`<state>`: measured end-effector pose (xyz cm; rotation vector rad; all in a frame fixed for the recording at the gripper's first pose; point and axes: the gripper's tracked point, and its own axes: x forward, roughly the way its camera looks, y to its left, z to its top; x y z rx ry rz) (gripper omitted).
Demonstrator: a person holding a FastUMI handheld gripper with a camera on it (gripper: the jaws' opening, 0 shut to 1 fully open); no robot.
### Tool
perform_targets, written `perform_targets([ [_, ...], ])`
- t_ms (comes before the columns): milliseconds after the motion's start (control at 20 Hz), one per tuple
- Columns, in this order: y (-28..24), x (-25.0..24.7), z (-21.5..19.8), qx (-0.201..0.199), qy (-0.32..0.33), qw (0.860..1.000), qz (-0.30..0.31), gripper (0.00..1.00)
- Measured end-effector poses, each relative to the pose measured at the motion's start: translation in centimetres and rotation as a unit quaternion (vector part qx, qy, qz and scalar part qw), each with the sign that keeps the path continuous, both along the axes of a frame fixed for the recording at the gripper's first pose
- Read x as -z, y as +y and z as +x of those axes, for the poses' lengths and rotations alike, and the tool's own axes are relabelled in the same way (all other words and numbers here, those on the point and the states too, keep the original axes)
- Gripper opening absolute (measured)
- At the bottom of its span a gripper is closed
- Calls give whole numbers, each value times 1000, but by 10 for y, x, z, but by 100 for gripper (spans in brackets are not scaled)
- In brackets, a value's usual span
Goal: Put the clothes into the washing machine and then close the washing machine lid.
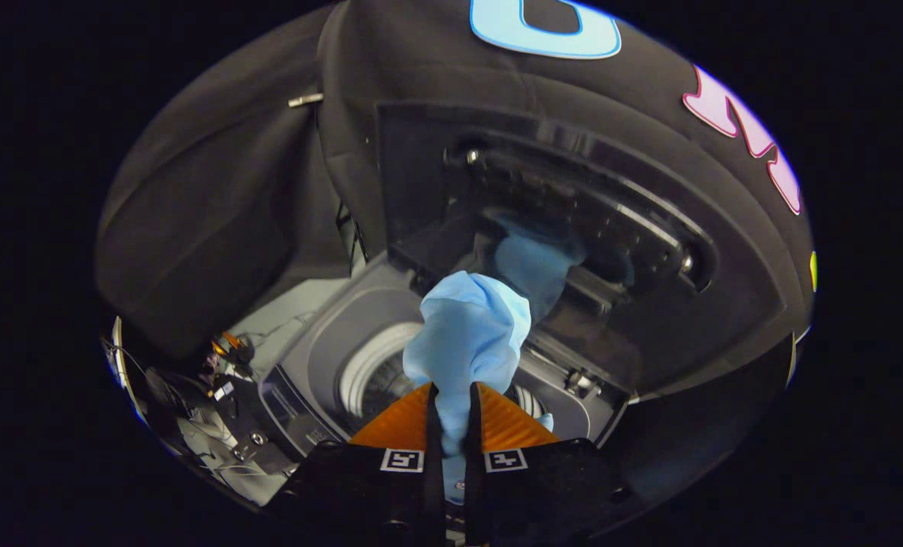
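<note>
While my tool [451, 425] pinches the light blue cloth [470, 334] over the washing machine [322, 357], it droops, soft and floppy.

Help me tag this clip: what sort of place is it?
Likely a mock laundry booth: a washer with its lid up, black cloth behind, the gripper holding a garment.

gripper [451, 406] is clamped tight, both fingers pinching the light blue garment [470, 334], hanging over the washing machine drum [372, 372]
</note>
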<state>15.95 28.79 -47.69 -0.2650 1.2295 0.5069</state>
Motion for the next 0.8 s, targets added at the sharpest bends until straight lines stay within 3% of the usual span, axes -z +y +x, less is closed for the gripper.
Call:
perform_targets([
  [250,0,5,-2,2,10,1000,-5,14],
  [350,0,5,-5,-1,16,1000,-6,20],
  [600,12,-2,-1,-5,5,1000,21,98],
  [800,12,-5,-1,-14,-2,1000,17,99],
])
